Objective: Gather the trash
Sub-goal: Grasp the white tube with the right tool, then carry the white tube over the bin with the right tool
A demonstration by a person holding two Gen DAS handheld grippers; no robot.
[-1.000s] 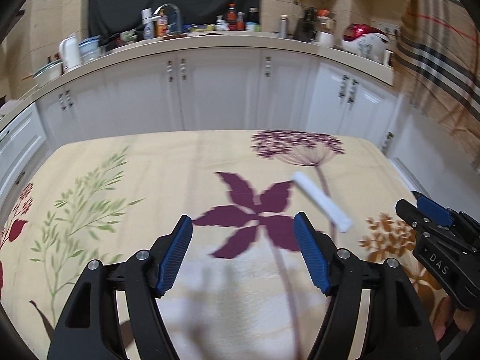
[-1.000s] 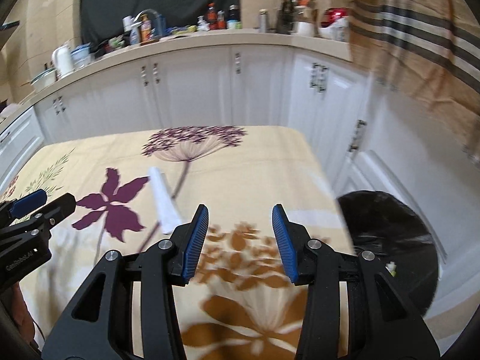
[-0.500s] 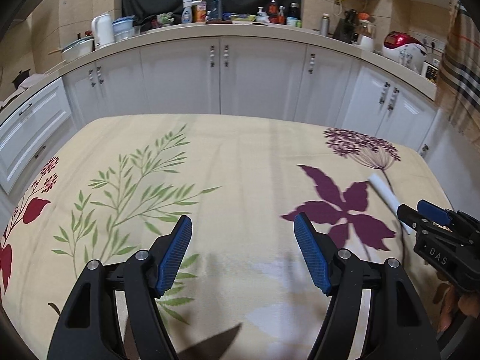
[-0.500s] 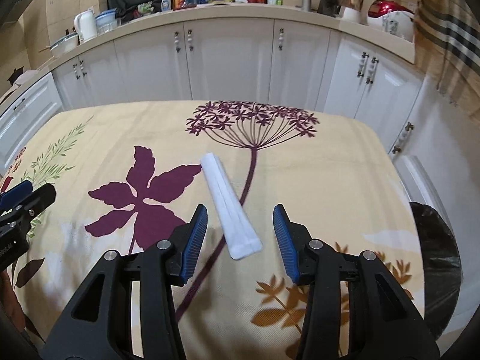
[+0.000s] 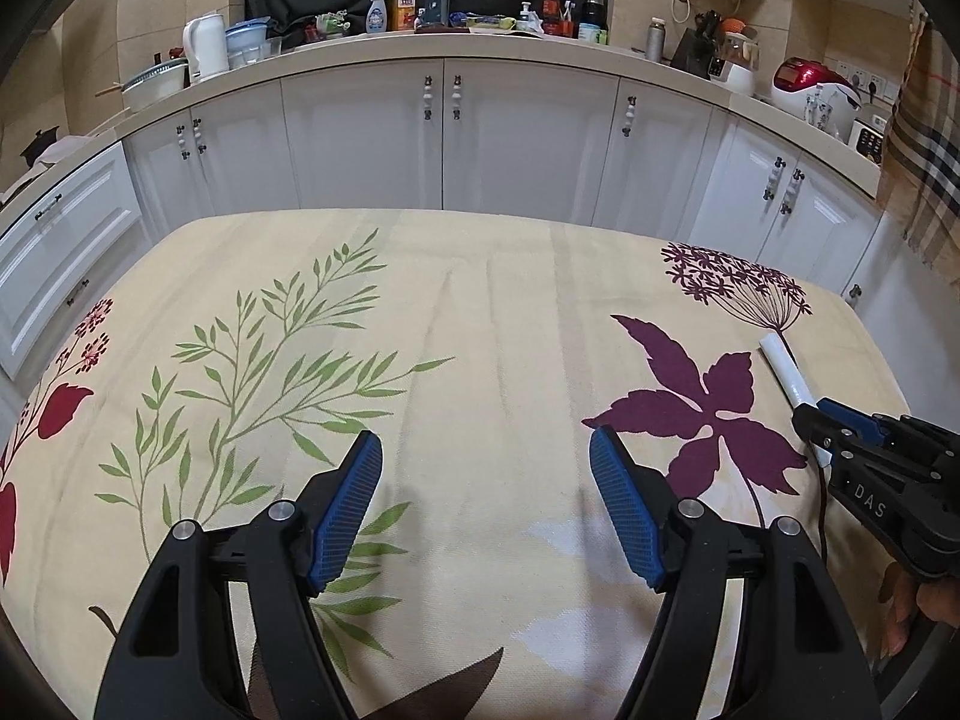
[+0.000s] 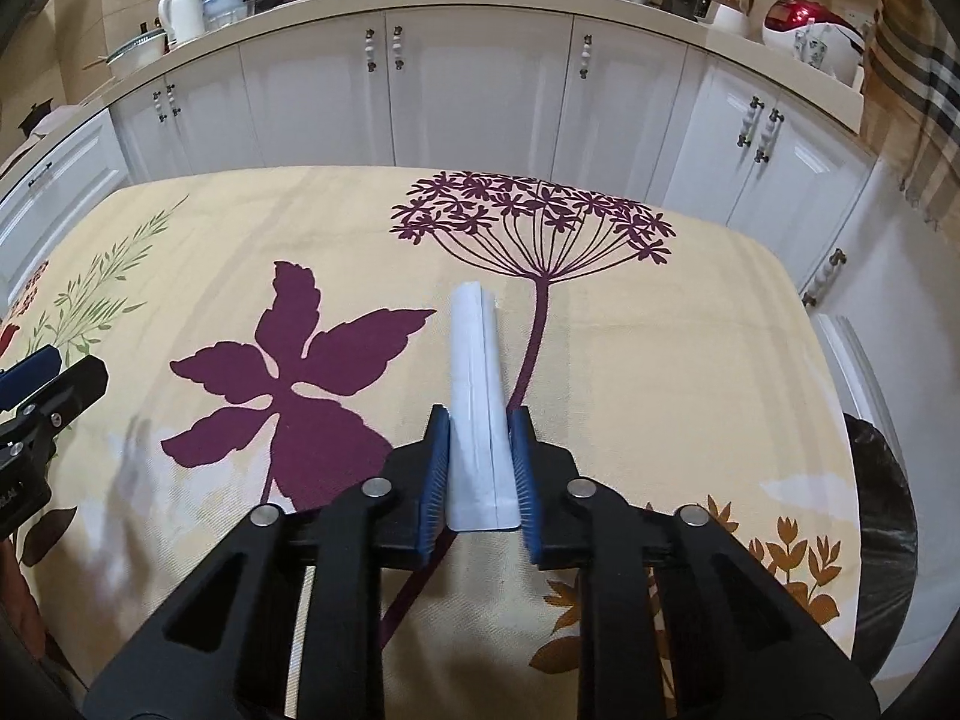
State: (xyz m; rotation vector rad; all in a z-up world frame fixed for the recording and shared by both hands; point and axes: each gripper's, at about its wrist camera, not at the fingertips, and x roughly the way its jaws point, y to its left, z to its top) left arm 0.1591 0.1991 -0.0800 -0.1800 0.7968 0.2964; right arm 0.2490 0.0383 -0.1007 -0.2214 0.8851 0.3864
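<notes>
The right gripper point(image 6: 479, 468) had its jaws closed on the near end of a white paper wrapper point(image 6: 475, 372), which lay on the floral tabletop point(image 6: 690, 360) beside the purple flower stem. The left gripper point(image 5: 485, 504) hovered over the cloth with jaws wide and nothing between them. A black trash bag point(image 6: 888, 516) sat beyond the right edge.

White cabinets point(image 5: 510, 138), cluttered countertop point(image 5: 480, 45), floral tablecloth point(image 5: 480, 360).

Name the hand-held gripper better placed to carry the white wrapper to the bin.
Right hand-held gripper: closed on the white wrapper, black bin beside it. Left hand-held gripper open, empty.
</notes>
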